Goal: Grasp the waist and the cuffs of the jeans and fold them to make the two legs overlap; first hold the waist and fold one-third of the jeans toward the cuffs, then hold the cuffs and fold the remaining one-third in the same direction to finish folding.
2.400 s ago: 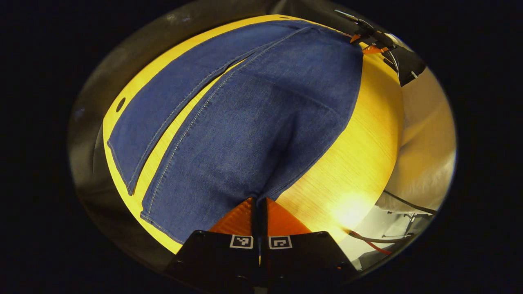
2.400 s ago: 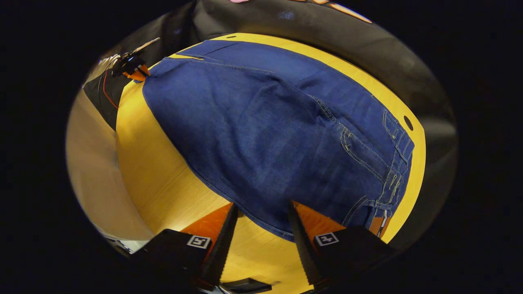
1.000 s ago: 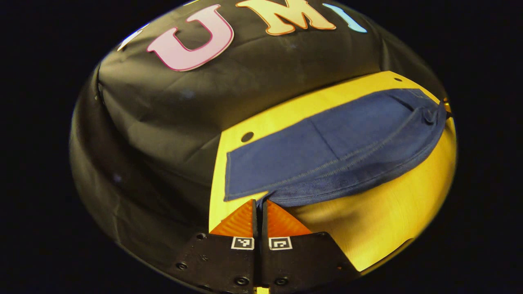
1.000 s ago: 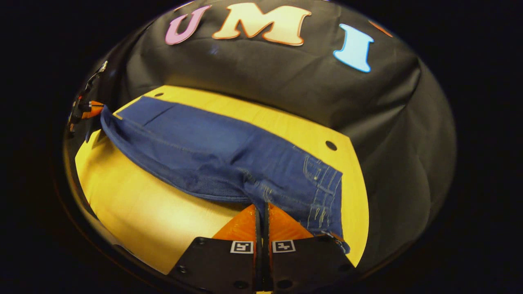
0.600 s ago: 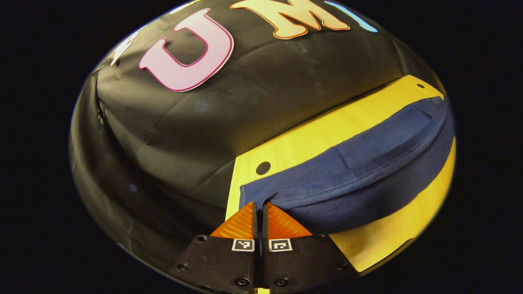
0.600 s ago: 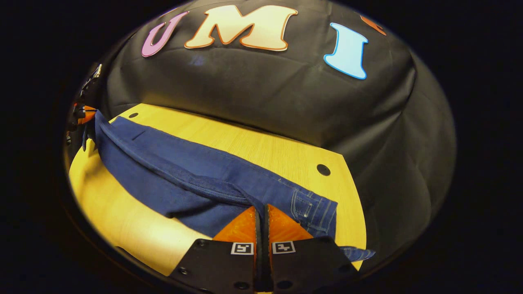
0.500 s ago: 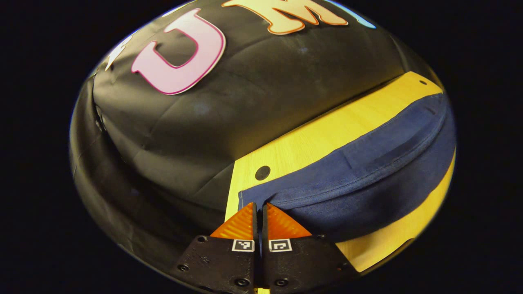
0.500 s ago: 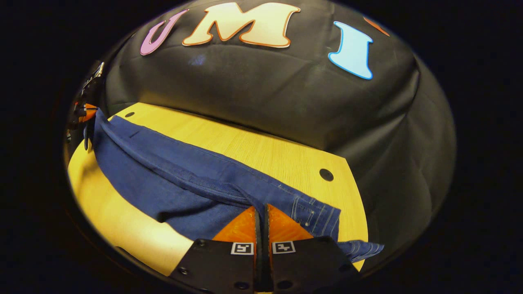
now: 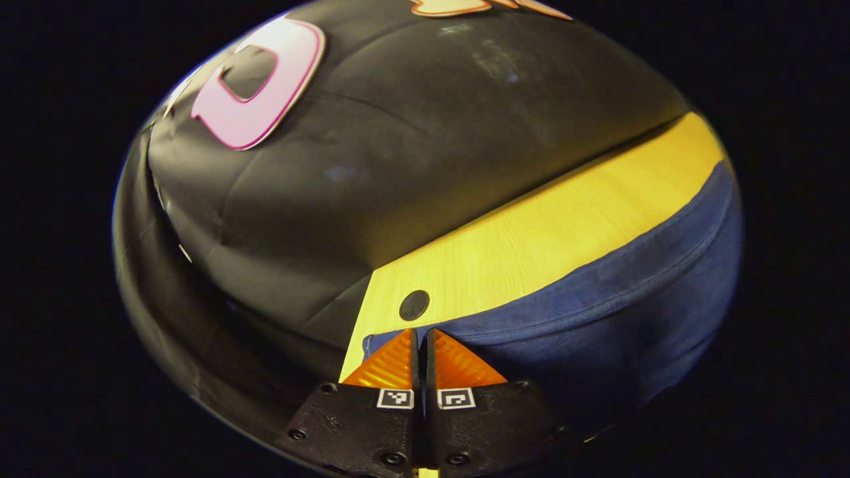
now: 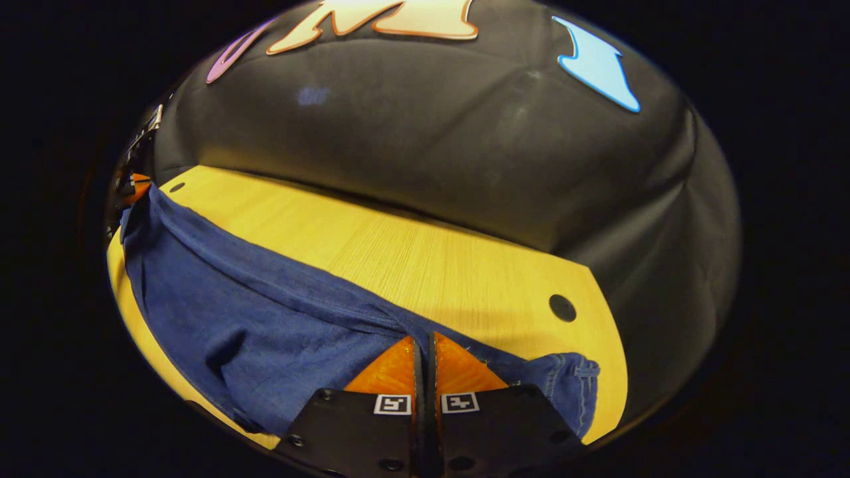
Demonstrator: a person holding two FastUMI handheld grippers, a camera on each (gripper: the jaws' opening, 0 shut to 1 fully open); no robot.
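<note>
The blue jeans (image 9: 617,312) lie lengthwise on the yellow wooden table (image 9: 531,239), one leg doubled over the other along a long fold. My left gripper (image 9: 420,335) is shut on the jeans at the cuff end, its orange fingers pinching the denim edge. In the right gripper view the jeans (image 10: 219,299) stretch away to the left, and my right gripper (image 10: 423,342) is shut on them at the waist end, where the waistband (image 10: 571,385) bunches to the right. The left gripper (image 10: 133,186) shows far off at the cuffs.
A round hole (image 9: 414,305) marks the table corner beside the left gripper, and another hole (image 10: 562,307) sits near the right end. The black cloth wall (image 10: 431,146) rises straight behind the table's far edge. Bare wood lies between the jeans and the wall.
Both grippers, shut on the jeans, have carried the near leg over onto the far leg and moved toward the wall; the denim now covers less of the table's far strip.
</note>
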